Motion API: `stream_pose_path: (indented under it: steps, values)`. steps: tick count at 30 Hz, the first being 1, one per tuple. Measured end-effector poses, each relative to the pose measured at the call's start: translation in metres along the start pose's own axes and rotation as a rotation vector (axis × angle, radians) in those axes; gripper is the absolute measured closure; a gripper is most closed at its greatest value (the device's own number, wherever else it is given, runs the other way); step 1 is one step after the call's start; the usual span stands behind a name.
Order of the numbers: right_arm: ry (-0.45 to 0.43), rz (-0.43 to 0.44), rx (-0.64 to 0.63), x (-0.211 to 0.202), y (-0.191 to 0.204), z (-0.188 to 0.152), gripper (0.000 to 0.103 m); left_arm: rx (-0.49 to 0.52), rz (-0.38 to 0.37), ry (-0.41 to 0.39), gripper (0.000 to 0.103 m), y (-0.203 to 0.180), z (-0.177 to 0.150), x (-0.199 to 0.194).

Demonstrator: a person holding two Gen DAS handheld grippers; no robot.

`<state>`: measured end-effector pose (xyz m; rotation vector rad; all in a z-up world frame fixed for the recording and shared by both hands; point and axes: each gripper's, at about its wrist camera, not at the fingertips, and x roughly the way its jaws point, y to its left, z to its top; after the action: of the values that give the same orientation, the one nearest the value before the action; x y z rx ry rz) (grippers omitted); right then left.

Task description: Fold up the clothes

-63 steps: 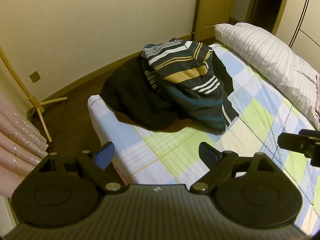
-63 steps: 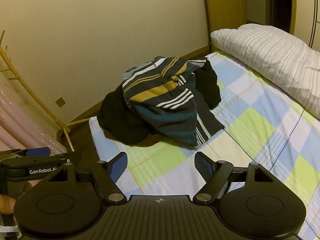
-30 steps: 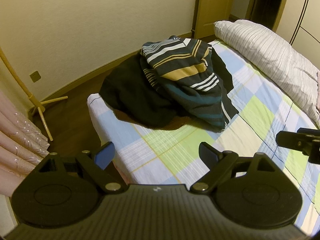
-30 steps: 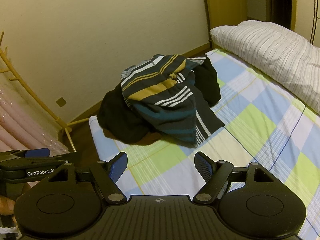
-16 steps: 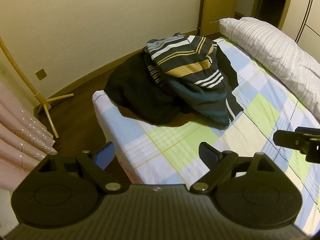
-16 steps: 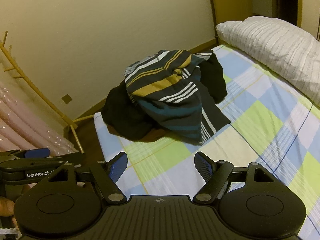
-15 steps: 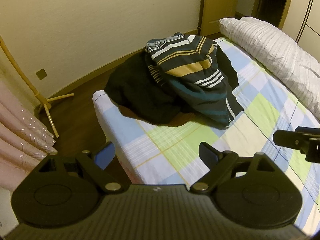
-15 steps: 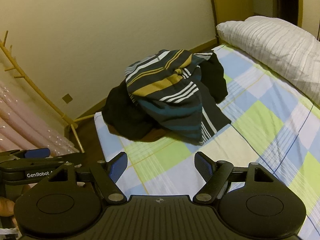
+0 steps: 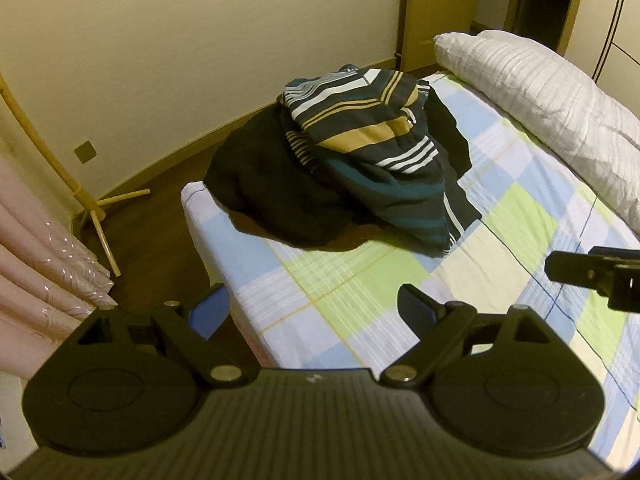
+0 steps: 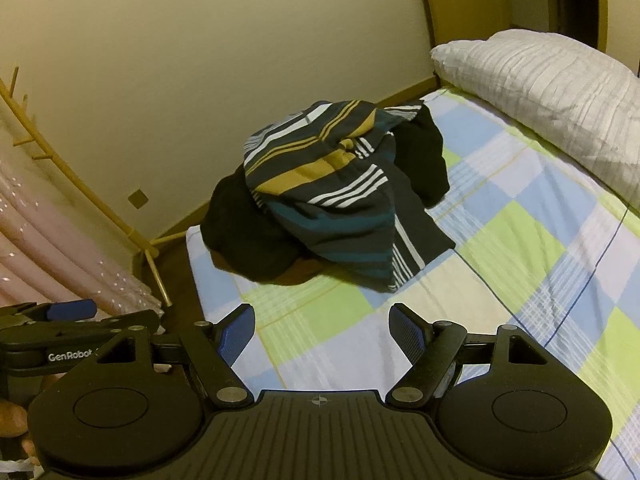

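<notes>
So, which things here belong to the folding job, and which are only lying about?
For the job:
striped garment
black garment
left gripper
right gripper
bed

Just there:
pillow
curtain
wooden stand

A: What clothes are there?

B: A striped top and a black garment, heaped together, unfolded, near the bed's corner.

A: How do they sit?

B: The striped top, in navy, mustard, white and teal, is crumpled on top; the black garment spreads under it toward 9 o'clock and shows again at 2 o'clock.
</notes>
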<state>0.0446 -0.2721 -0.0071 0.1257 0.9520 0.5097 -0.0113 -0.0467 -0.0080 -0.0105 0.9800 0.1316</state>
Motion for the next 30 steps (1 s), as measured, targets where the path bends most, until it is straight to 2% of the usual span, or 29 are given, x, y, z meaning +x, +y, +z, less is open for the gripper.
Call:
stream_pose_path:
  steps: [4, 8, 15, 18, 20, 23, 30]
  values:
    - [-0.007, -0.015, 0.007, 0.002, -0.007, -0.001, 0.026, 0.025, -0.019, 0.009, 0.014, 0.002, 0.003, 0.005]
    - [-0.009, -0.045, 0.026, 0.009, -0.011, 0.005, 0.026, 0.078, -0.047, 0.004, 0.014, 0.010, 0.019, 0.025]
    - [0.000, -0.144, 0.037, 0.045, -0.020, 0.030, 0.026, 0.313, -0.097, -0.017, 0.014, 0.018, 0.070, 0.095]
    - [0.006, -0.167, 0.006, 0.076, -0.017, 0.055, 0.025, 0.484, -0.124, -0.046, 0.014, 0.021, 0.101, 0.134]
    - [0.011, -0.172, -0.026, 0.100, -0.012, 0.075, 0.007, 0.588, -0.155, -0.067, 0.014, 0.025, 0.120, 0.161]
    - [0.018, -0.181, -0.074, 0.136, -0.005, 0.105, 0.007, 0.714, -0.217, -0.091, 0.014, 0.031, 0.148, 0.201]
    - [0.080, -0.192, -0.200, 0.235, 0.006, 0.161, 0.007, 0.895, -0.325, -0.113, 0.015, 0.036, 0.191, 0.274]
